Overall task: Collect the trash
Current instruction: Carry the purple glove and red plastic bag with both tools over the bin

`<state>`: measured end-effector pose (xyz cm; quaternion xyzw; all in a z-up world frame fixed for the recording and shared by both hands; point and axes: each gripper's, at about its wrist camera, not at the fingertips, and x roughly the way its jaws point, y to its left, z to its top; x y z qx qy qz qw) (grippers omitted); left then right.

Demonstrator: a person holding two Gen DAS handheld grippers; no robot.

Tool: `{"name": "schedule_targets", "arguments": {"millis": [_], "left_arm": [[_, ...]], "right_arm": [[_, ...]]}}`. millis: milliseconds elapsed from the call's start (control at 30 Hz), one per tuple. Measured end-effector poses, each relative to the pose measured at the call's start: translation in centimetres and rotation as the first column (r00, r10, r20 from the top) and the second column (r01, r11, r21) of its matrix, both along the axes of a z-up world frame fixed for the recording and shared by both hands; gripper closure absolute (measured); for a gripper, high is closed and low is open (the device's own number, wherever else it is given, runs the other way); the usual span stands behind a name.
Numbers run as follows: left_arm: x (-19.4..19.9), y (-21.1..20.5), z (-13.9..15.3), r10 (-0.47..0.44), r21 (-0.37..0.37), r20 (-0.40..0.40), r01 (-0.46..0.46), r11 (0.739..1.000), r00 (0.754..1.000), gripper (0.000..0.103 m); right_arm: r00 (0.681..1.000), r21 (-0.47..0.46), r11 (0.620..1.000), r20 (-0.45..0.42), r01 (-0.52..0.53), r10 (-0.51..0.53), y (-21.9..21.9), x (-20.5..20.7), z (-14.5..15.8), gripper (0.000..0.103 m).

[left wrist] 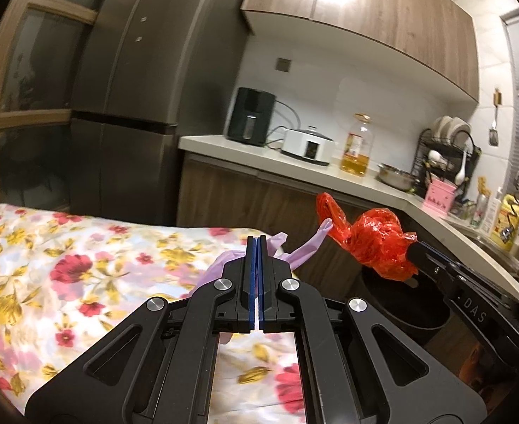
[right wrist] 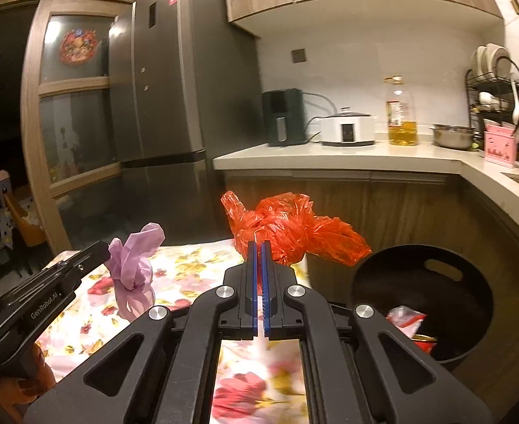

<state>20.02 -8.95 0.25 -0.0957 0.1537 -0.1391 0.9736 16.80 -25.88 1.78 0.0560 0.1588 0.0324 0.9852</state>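
Currently, left wrist view: left gripper (left wrist: pixel 258 243) clamped on crumpled lilac plastic bag (left wrist: pixel 291 247), lifted above floral tablecloth (left wrist: pixel 65 265).
Right wrist view: right gripper (right wrist: pixel 258 247) clamped on crumpled red plastic bag (right wrist: pixel 287 228); round black bin (right wrist: pixel 447 282) alongside already holds wrappers. Both drops pending.

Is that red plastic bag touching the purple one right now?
Apart. In the right wrist view, the red plastic bag and the purple bag hang separately with flowered tablecloth visible between them.
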Motion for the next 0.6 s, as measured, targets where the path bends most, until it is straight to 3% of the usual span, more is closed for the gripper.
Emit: {"name": "schedule_targets", "arguments": {"millis": [300, 600], "left_arm": [[0.4, -6.5, 1.7, -0.115, 0.008, 0.037, 0.115, 0.993, 0.993, 0.103], [1.6, -14.1, 2.4, -0.255, 0.006, 0.062, 0.255, 0.967, 0.965, 0.103]], "right_arm": [[0.993, 0.009, 0.993, 0.014, 0.115, -0.116, -5.3, -1.3, 0.1, 0.1], [0.969, 0.064, 0.967, 0.008, 0.246, -0.247, -11.7, -2.2, -0.2, 0.1]]}}
